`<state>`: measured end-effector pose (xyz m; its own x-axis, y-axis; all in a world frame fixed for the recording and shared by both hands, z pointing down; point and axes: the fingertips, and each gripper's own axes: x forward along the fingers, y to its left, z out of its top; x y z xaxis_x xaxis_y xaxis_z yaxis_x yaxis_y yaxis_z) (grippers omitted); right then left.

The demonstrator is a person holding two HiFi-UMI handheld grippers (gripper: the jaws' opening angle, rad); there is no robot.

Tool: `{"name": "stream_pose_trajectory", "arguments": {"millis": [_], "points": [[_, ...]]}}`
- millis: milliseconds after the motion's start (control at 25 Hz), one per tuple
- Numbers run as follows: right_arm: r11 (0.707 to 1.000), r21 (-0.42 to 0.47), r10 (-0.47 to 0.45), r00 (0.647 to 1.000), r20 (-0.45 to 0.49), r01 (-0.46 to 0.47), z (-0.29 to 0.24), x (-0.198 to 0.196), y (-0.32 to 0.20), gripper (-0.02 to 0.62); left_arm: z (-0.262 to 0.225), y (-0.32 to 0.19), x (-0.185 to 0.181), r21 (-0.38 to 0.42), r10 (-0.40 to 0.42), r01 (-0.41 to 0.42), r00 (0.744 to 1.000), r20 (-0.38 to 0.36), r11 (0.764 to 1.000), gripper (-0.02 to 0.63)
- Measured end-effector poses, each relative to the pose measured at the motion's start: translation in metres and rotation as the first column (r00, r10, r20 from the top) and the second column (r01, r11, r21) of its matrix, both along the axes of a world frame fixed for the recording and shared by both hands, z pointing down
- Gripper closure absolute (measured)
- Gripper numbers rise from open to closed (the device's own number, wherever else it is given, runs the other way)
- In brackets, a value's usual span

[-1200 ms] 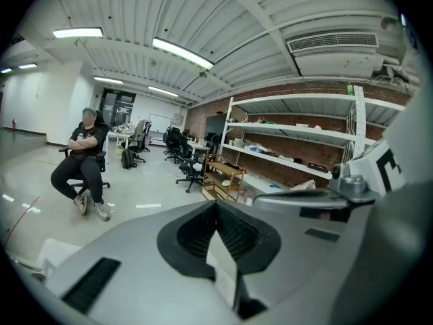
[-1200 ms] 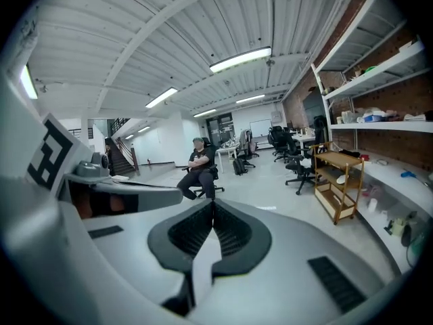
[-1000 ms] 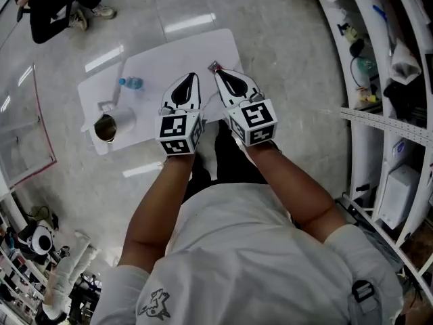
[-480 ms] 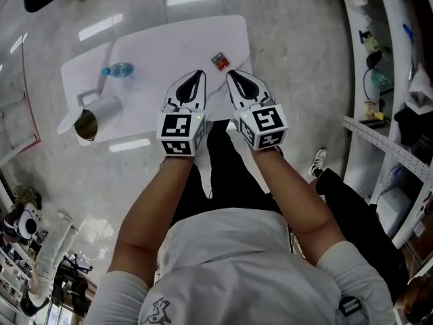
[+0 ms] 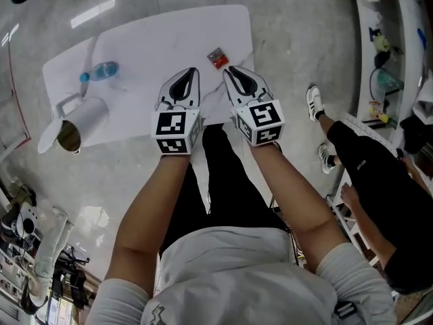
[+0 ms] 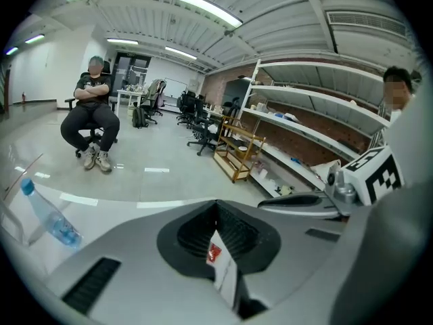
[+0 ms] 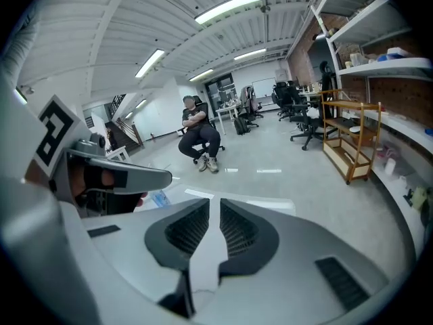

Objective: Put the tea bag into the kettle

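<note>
While the tea bag (image 5: 217, 57) is lying flat on the table (image 5: 169, 29), well apart from the kettle (image 5: 80, 122), the right gripper (image 7: 211, 203) is just opening, jaws barely apart, empty. The left gripper (image 6: 216, 207) is holding its jaws together, empty. Risk: so narrow a gap pushing the flat bag away instead of pinching it.

Tea bag (image 6: 213, 252): shows only through the opening between the jaws of the left gripper (image 6: 216, 204); edges hidden, print too small to read.
Kettle (image 5: 91, 117): inside dark, contents not discernible.
Bottle (image 6: 51, 215): lower end seems to run behind the gripper body.
Bystander (image 5: 379, 181): cut off by the right edge.
</note>
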<state>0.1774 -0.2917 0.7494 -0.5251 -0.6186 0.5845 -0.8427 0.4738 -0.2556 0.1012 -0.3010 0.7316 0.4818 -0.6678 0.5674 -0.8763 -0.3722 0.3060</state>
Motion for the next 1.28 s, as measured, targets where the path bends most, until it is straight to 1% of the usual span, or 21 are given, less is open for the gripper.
{"name": "stream_pose_trajectory", "arguments": {"millis": [320, 560, 800, 960, 1120, 1280], "points": [[0.998, -0.055, -0.001, 1.0, -0.009, 0.0, 0.057, -0.001, -0.024, 0.492, 0.046, -0.016, 0.006, -0.036, -0.005, 0.005, 1.0, -0.005, 0.999, 0.604], [0.995, -0.102, -0.017, 0.999, -0.034, 0.014, 0.115, -0.006, -0.026, 0.452, 0.099, -0.014, -0.002, -0.068, -0.02, 0.02, 1.0, -0.004, 0.997, 0.604], [0.991, -0.129, -0.031, 0.997, -0.067, 0.022, 0.162, -0.002, -0.029, 0.442, 0.135, -0.025, -0.001, -0.074, -0.031, 0.032, 1.0, 0.003, 0.997, 0.604], [0.989, -0.144, -0.039, 0.995, -0.097, 0.025, 0.193, -0.001, -0.032, 0.436, 0.153, -0.03, 0.0, -0.082, -0.043, 0.042, 0.999, -0.009, 0.996, 0.604], [0.988, -0.155, -0.038, 0.989, -0.143, 0.015, 0.218, 0.004, -0.033, 0.434, 0.173, -0.026, 0.001, -0.104, -0.044, 0.042, 0.999, -0.018, 0.994, 0.604], [0.985, -0.173, -0.05, 0.985, -0.165, 0.021, 0.239, 0.003, -0.031, 0.434, 0.188, -0.021, 0.001, -0.129, -0.043, 0.04, 0.999, -0.018, 0.991, 0.604]]}}
